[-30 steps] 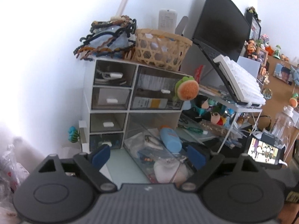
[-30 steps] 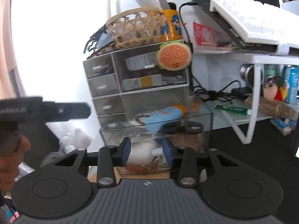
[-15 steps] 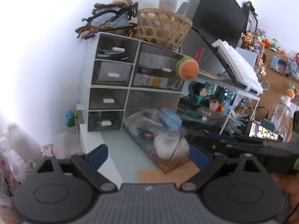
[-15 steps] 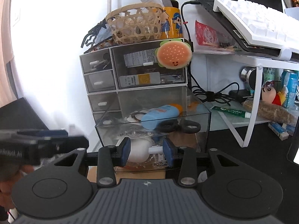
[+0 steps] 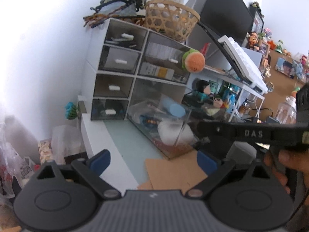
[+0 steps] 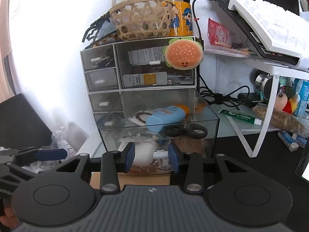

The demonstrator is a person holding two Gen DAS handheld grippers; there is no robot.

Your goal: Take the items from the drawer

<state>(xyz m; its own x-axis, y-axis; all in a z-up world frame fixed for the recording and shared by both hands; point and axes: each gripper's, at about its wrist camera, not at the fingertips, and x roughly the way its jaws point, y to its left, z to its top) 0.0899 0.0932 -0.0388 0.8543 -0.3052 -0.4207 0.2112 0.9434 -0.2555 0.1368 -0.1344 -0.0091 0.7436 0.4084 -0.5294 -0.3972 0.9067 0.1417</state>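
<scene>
A clear plastic drawer (image 6: 209, 135) stands pulled far out of the white organizer (image 6: 102, 81). Inside lie a blue bottle (image 6: 166, 117), black scissors (image 6: 185, 130) and a round white item (image 6: 143, 151). My right gripper (image 6: 152, 154) is at the drawer's front, narrowed onto its small white handle (image 6: 160, 154). In the left wrist view the same drawer (image 5: 183, 121) sits ahead and right. My left gripper (image 5: 153, 161) hangs wide open over the desk edge with nothing between its fingers. Its blue finger (image 6: 51, 154) shows low left in the right wrist view.
A woven basket (image 5: 171, 19) and a burger plush (image 5: 194, 60) sit on the organizer. A white keyboard (image 5: 243, 61) rests on a white stand to the right. Brown cardboard (image 5: 173, 172) lies under the drawer's front. Plastic bags (image 5: 61, 145) crowd the floor at left.
My left gripper has sunk and drawn back from the drawer, and its jaws have widened slightly. The right gripper's arm and hand have come into the left view. The right gripper has stayed at the handle.
</scene>
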